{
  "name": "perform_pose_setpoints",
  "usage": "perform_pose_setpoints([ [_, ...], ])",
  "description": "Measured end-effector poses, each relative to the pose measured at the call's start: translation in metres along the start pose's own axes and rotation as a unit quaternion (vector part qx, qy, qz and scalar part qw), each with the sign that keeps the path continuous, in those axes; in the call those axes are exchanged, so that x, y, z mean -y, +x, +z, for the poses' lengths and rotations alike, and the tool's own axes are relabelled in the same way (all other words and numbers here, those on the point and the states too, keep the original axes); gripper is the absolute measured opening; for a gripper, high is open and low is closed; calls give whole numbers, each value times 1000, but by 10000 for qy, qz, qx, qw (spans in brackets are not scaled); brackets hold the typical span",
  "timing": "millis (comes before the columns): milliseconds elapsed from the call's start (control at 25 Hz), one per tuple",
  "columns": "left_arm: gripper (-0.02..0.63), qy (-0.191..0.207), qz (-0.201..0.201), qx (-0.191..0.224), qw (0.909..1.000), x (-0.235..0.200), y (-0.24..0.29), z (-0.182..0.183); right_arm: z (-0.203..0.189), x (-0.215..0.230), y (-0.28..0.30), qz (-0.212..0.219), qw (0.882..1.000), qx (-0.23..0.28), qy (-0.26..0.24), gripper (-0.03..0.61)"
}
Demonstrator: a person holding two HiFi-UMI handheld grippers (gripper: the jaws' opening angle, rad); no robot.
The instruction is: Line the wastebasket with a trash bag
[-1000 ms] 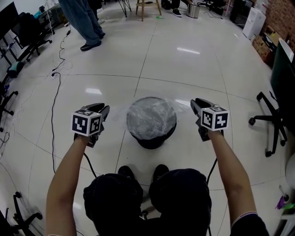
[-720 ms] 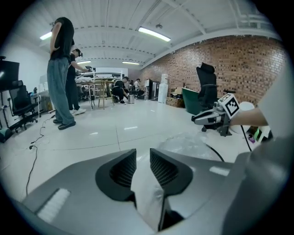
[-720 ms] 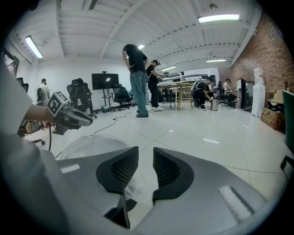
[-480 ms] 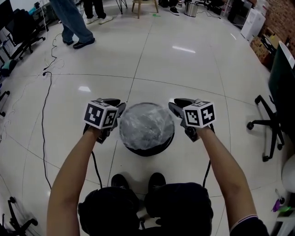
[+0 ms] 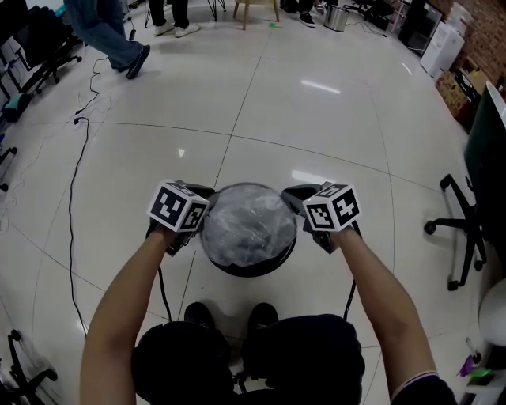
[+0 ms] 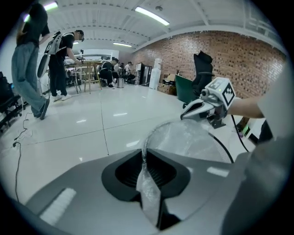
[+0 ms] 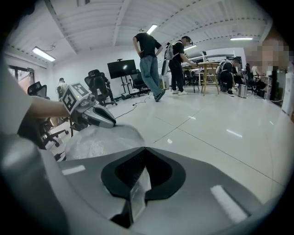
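A black wastebasket (image 5: 253,266) stands on the floor in front of my feet, with a clear trash bag (image 5: 247,225) stretched over its mouth. My left gripper (image 5: 199,219) is at the rim's left side and my right gripper (image 5: 297,202) at its right side. Both have just been closing with bag film between the jaws. In the left gripper view a strip of the bag (image 6: 148,183) is pinched in the left gripper (image 6: 143,153). In the right gripper view a fold of the bag (image 7: 137,193) is clamped in the right gripper (image 7: 145,151).
A black cable (image 5: 73,166) runs across the tiles on the left. An office chair (image 5: 466,229) stands at the right edge. People's legs (image 5: 107,35) and a stool (image 5: 257,9) are at the far end. My shoes (image 5: 229,315) sit just behind the basket.
Both grippers have come inward from wide of the basket to its rim and sunk lower. Their jaws have closed on the bag's edge. A person in the background has walked left.
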State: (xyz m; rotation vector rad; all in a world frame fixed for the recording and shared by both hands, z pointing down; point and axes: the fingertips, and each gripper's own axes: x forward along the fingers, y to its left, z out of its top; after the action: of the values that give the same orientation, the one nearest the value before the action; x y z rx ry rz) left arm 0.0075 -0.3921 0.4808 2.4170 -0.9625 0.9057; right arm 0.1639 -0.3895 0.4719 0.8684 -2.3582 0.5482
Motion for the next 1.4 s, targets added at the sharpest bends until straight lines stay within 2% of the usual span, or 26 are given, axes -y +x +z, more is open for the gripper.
perform_pose_setpoints([
  [80,12,72,37,21,10000,1,-7,1,4,-4,-4,22,9999,46,-89,2],
  [360,12,306,52,100,9995,14,-34,10,22,-23,-31,147,9988,417,-196,2],
  [560,12,523,-102,154,9985,37,-60,15,23,-42,-59,278,9973,620,-268,2],
  [960,12,1031,-442,19,9937,88,-104,-24,-13,-102,-95,517,9958,629,-409,2],
  [1120,12,1336,-422,-25,9901,102,-112,-32,-25,-116,-105,445,9962,657,-360,2],
  [1400,12,1574,-476,25,9864,120,-123,-38,-34,-129,-117,270,9964,755,-283,2],
])
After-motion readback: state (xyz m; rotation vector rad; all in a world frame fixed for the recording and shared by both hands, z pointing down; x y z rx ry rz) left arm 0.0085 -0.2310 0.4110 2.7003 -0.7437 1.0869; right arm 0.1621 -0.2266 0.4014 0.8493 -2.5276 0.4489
